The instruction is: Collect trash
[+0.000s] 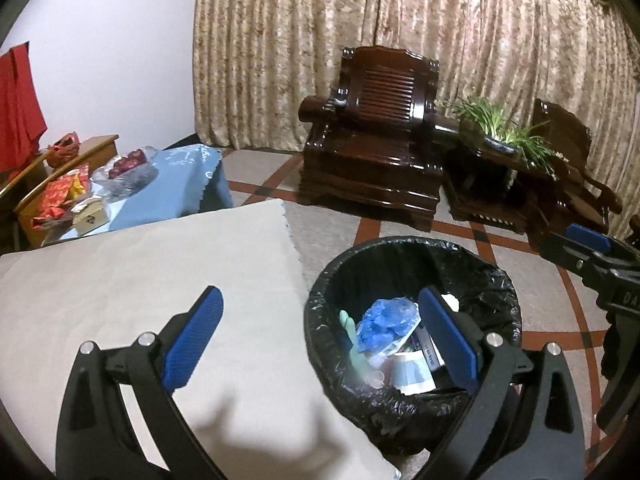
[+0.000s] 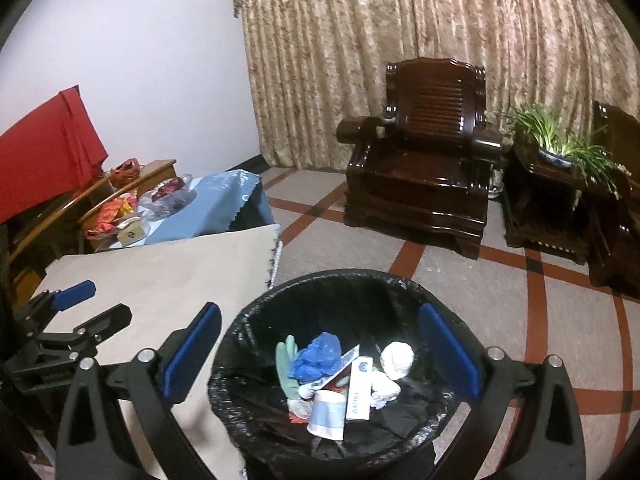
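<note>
A round trash bin (image 1: 400, 245) (image 2: 332, 277) with a black liner stands on the floor beside the table corner. Inside lie a blue plastic bag (image 1: 384, 320) (image 2: 316, 358), a green glove (image 1: 352, 344) (image 2: 286, 364), a paper cup (image 2: 328, 416), a white box (image 2: 360, 388) and a crumpled white wad (image 2: 396, 358). My left gripper (image 1: 320, 340) (image 2: 92, 306) hangs open and empty over the table edge and the bin's left rim. My right gripper (image 2: 320, 352) (image 1: 592, 248) is open and empty above the bin's mouth.
A beige cloth covers the table (image 1: 160, 280) (image 2: 160, 280) at the left. Behind it a blue-clothed table (image 1: 192, 176) carries snack packets and a bowl. A dark wooden armchair (image 2: 420, 168), a side table with a plant (image 2: 560, 152) and curtains stand beyond the tiled floor.
</note>
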{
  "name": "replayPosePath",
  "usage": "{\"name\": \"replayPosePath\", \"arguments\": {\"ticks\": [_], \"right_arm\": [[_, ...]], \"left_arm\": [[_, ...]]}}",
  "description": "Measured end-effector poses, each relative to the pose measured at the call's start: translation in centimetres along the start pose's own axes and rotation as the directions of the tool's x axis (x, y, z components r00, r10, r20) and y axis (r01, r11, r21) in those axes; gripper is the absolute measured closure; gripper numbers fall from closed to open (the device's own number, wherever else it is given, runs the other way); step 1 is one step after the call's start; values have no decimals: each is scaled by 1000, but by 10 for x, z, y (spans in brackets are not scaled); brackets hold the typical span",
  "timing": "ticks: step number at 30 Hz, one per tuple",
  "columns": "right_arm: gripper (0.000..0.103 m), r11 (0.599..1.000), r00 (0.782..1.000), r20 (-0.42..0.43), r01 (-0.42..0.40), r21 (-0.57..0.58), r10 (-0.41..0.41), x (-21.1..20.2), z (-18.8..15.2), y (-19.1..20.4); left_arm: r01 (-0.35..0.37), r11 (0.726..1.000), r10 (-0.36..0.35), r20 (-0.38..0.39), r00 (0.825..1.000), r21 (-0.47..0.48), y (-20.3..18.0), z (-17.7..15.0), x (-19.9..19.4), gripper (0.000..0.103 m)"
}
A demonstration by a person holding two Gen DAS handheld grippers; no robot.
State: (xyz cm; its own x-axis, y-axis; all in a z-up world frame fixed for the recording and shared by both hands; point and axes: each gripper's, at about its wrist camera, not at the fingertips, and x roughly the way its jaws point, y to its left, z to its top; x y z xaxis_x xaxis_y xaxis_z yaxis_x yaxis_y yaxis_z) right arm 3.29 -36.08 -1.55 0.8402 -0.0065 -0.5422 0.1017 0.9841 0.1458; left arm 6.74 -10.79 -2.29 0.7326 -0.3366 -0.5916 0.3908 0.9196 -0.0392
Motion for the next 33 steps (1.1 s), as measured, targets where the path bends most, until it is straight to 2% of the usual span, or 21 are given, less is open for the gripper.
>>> {"name": "replayPosePath", "arguments": {"ticks": [12, 33], "right_arm": [[6, 999, 1000, 10, -19, -34, 19, -12, 2, 25], [6, 999, 1000, -1, -29, -41, 29, -7, 0, 35]], "left_arm": [[-45, 999, 45, 51, 998, -4, 6, 6, -33, 8], [-77, 997, 78, 46, 996, -18, 11, 3, -38, 8]]}}
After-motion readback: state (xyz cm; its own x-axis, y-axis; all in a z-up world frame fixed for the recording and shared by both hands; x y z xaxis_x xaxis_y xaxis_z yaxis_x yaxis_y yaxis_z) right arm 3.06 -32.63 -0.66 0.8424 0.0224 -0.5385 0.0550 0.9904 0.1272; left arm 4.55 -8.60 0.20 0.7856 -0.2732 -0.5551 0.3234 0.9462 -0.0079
